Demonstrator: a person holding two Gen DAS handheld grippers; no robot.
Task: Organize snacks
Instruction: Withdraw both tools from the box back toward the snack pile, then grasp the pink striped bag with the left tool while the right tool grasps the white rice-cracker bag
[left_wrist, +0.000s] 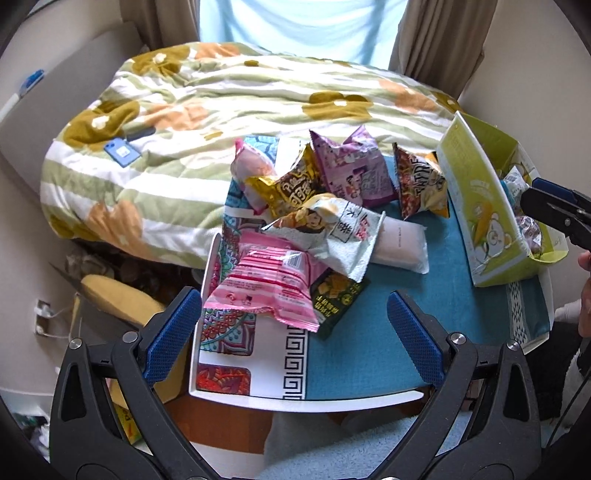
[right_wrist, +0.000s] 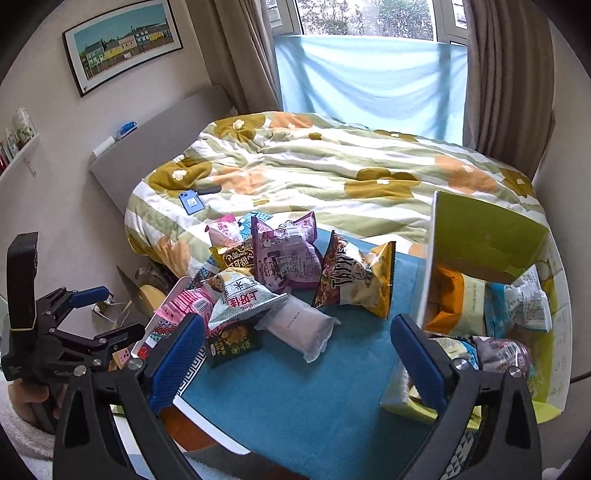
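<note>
Both claws gape empty — left gripper (left_wrist: 293, 338), right gripper (right_wrist: 297, 363). On the blue table (right_wrist: 295, 398) lie nine loose packets: a "Pillows" bag (right_wrist: 236, 258), a "TASTY" bag (right_wrist: 356, 280) — beside the green box (right_wrist: 487, 236).

A: What's on the bed?
B: Floral quilt (right_wrist: 332, 162), w/ blue phone (right_wrist: 191, 202) near its left edge, dark flat thing (right_wrist: 209, 190) just beside it.
A: Walls?
B: Framed picture (right_wrist: 123, 40) upper left, brown curtains (right_wrist: 506, 74) by window (right_wrist: 369, 16).
</note>
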